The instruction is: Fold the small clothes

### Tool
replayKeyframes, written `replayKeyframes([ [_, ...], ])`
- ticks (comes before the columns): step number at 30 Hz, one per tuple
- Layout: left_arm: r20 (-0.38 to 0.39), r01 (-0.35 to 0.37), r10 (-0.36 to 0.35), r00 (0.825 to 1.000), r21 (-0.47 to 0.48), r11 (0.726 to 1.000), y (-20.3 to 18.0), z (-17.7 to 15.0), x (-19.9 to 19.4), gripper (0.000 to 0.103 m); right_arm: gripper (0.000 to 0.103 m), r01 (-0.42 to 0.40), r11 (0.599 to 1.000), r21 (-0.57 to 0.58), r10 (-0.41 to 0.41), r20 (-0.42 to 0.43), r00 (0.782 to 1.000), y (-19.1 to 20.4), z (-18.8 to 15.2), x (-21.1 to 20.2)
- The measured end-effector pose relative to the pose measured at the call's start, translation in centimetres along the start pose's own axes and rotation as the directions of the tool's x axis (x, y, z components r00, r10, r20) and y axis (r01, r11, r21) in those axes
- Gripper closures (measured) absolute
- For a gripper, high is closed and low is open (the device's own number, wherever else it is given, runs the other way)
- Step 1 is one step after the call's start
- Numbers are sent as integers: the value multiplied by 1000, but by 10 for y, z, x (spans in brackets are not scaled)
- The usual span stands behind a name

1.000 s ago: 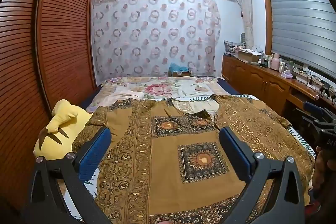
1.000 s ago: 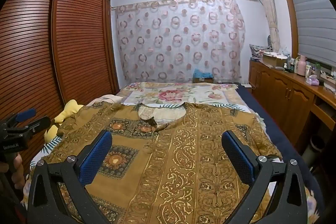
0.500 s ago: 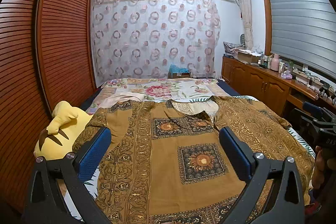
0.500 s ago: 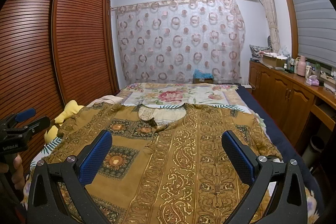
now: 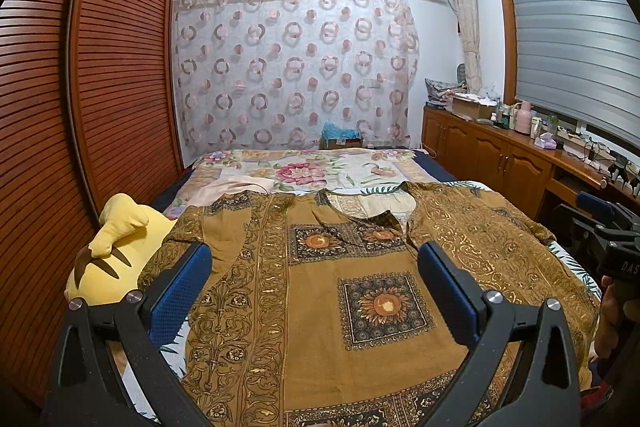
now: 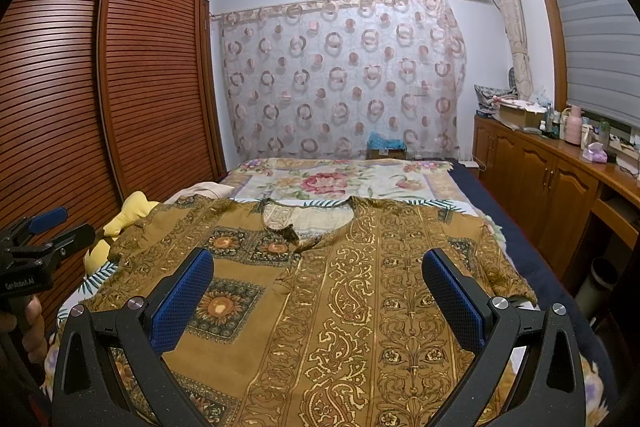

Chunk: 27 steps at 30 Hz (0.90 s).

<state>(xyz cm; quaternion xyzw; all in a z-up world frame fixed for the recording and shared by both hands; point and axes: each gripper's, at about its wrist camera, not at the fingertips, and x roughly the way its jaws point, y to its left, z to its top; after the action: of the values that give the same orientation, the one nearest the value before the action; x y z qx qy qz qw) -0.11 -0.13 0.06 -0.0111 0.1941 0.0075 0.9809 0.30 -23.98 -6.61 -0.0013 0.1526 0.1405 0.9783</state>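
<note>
Left wrist view: left gripper (image 5: 314, 277) spread wide, blue pads (image 5: 180, 293) apart, holding nothing, up above the brown shirt (image 5: 320, 307). Brown shirt with gold swirls and sunflower squares, lying flat and spread out over the near end of the bed (image 5: 320, 169), neck hole toward the far end. One sleeve out to the left edge of the bed, the other out to the right edge. Yellow plush toy (image 5: 116, 255) at the left edge of the bed, just beside the left sleeve. Pale pink cloth (image 5: 236, 187) past the shirt, on the flower sheet near the left edge. Right gripper (image 5: 608, 239) peeking in at the right side of this view, off the right edge of the bed.

Right wrist view: right gripper (image 6: 318, 281) also spread wide with nothing between the blue pads (image 6: 452, 301), up over the right half of the brown shirt (image 6: 340, 307). Small dark fold at the collar (image 6: 296, 237), flipped over near the neck hole. Left gripper (image 6: 48, 235) showing at the left side, by the left edge of the bed (image 6: 340, 179), near the yellow plush toy (image 6: 128, 215). Wooden slat wardrobe (image 6: 100, 87) along the left wall, spotted curtain (image 6: 340, 79) at the far end, wooden cabinet (image 6: 540, 167) with bottles along the right wall.
</note>
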Motion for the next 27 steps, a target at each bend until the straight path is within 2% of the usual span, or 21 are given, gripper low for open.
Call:
replayKeyframes([
  [27,-1,-4,4,1000,4,1000,2,4,-2,0,0,1,1000,3,-1,1,1000,0,0,1],
])
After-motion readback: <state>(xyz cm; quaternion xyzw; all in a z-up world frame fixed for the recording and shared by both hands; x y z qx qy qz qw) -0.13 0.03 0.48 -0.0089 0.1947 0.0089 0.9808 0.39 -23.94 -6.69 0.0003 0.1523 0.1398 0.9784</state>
